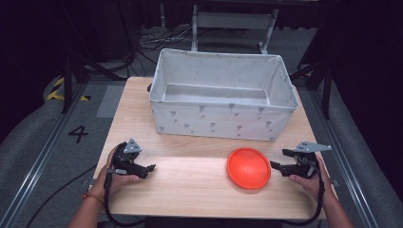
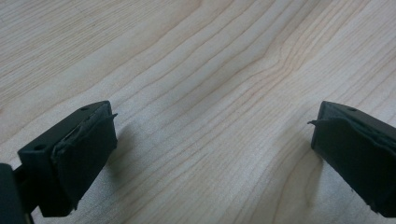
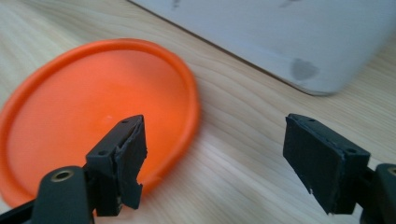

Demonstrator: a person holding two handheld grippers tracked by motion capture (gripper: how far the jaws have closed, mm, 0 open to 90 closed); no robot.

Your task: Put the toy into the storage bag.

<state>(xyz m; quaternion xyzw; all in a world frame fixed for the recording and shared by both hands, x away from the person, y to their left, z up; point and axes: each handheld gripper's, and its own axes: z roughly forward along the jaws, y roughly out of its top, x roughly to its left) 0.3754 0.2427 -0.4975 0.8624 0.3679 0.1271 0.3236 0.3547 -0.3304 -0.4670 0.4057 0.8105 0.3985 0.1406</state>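
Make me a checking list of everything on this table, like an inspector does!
Surface: light wooden table, bare between the hands.
Job's things: orange dish lying flat near the right tongs; one of their jaws is above its rim, nothing gripped.
Clutter: nothing seen.
Grippers: left tongs open over bare wood; right tongs open beside the dish.
Cables: a black cable trails from the left tongs; loose wires on the floor behind.
Surroundings: white fabric bin, empty, at the table's back; grey floor with a painted 4.
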